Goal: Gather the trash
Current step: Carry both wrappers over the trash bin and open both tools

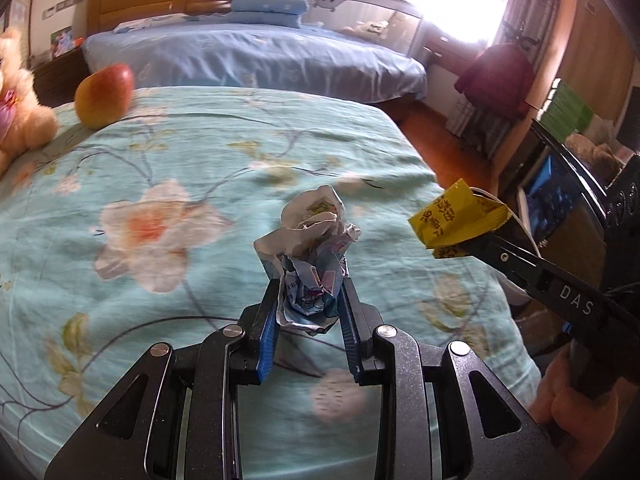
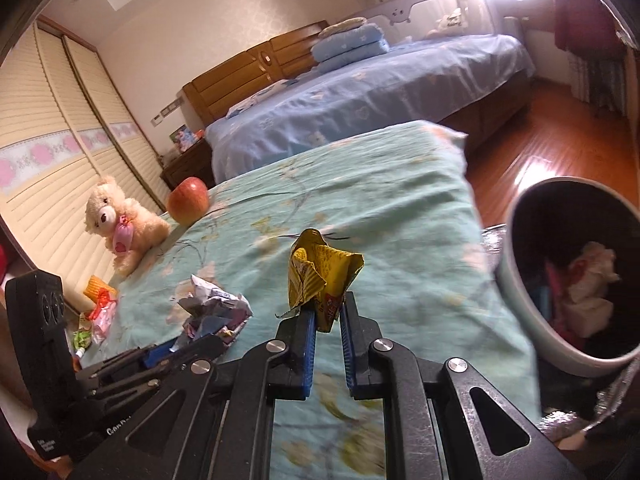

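A: Right, what have the left tongs got?

B: They are closed on a crumpled white and blue wrapper, pinched between the blue pads, and the wad sticks up past the tips. It is held above the turquoise flowered bedspread.

A: And the right tongs?

B: Closed as well, on a crumpled yellow packet with red print low down. In the left wrist view the same packet shows at the right, just off the bed's right edge and level with the white wad, the two pieces apart.

A: Where is the bin?

B: A round bin with a pale wall stands at the right of the right wrist view, close beside the bed's near right corner. Its mouth is tipped towards the camera, and inside lie something white and crumpled and something pink; what they are I cannot tell.

A: Anything else on the bed?

B: At the far left an apple sits beside a cream teddy bear. Nearer, along the left edge, are a small orange packet and a red and white wrapper. Beyond stands a second bed with a blue cover and folded blue pillows.
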`<state>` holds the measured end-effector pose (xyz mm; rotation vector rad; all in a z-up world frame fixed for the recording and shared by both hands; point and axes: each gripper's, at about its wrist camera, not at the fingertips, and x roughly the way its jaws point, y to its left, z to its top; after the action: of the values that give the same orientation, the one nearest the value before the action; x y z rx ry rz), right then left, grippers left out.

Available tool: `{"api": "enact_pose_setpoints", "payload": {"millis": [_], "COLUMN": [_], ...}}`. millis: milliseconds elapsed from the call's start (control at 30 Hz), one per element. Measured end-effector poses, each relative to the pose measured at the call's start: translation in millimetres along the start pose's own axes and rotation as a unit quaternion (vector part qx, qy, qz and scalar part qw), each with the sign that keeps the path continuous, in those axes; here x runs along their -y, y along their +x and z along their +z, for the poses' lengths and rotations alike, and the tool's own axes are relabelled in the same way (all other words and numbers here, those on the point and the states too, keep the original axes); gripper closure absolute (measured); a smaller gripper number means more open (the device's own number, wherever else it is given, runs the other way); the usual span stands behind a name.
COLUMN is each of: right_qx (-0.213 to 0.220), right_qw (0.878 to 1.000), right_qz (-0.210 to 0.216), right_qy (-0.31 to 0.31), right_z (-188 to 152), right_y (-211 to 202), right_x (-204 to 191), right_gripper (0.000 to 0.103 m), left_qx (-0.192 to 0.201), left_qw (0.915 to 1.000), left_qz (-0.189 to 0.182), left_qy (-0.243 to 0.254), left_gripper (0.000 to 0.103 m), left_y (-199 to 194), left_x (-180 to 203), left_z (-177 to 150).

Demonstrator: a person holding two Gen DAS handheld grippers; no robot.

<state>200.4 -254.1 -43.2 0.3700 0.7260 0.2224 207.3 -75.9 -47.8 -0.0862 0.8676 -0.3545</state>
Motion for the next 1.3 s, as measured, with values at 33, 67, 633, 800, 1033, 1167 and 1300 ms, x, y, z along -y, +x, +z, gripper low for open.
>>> {"api": "enact_pose_setpoints", "payload": {"millis": [33, 67, 633, 800, 1033, 1167, 1300], "right_qx": [0.005, 0.007, 0.035, 0.039, 0.043, 0.045, 0.047], "right_qw": [1.0, 1.0, 0.998, 0.998, 0.997, 0.997, 0.997], "right_qz": [-0.007, -0.009, -0.043, -0.046, -0.046, -0.048, -0.051], "right_qy": [0.0, 0.002, 0.032, 0.034, 0.036, 0.036, 0.038], "right_z": [-0.8, -1.4, -11.0, -11.8, -12.8, -13.3, -12.9], "right_y": [-5.6, -7.9, -50.9, -56.7, -60.8, -63.3, -66.1], "right_x": [3.7, 5.5, 50.0, 55.7, 57.4, 59.1, 63.0], "right_gripper": [0.091, 0.091, 0.091, 0.091, 0.091, 0.091, 0.091], "left_qx": [-0.001, -0.002, -0.001, -0.002, -0.002, -0.002, -0.003], "left_qw": [1.0, 1.0, 0.9977, 0.9972, 0.9965, 0.9963, 0.996], "left_qz": [-0.001, -0.003, -0.024, -0.027, -0.03, -0.031, -0.033], "left_qy": [0.003, 0.008, 0.063, 0.07, 0.077, 0.081, 0.083], "left_gripper": [0.077, 0.077, 0.077, 0.077, 0.077, 0.077, 0.077], "left_y": [0.2, -0.1, -0.9, -0.8, -0.4, 0.6, 3.3], "left_x": [3.6, 9.3, 64.9, 74.7, 83.6, 87.4, 91.5], "left_z": [-0.2, -1.2, -2.9, -4.3, -3.4, -2.1, -0.9]}}
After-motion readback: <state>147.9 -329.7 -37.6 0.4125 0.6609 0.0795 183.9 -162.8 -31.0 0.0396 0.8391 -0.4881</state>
